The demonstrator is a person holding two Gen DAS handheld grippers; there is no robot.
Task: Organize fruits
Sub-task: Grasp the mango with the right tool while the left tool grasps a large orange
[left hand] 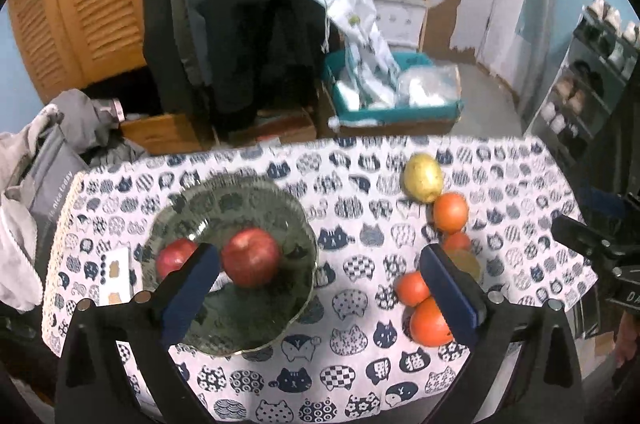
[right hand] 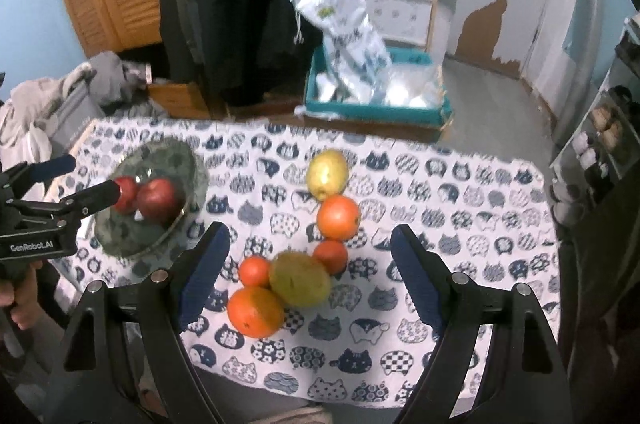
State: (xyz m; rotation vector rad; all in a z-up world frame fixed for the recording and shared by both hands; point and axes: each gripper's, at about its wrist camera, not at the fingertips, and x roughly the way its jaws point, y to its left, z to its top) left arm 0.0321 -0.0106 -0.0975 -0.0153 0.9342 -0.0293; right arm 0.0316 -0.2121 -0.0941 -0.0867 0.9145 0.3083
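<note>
Yellow-green, firm, rounded pear [right hand: 300,278] is lying just ahead between the wide-open, empty right gripper [right hand: 310,274] fingers; smooth skin is likely inviting slipping, so grip its widest middle gently.

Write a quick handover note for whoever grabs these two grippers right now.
Left gripper: jaws open, empty, over the glass bowl.
Right gripper: jaws open, empty, above the loose fruit.
Done: two red apples in the bowl.
Left: four oranges, a yellow pear and a greenish fruit, clustered on the cat-print tablecloth.
</note>
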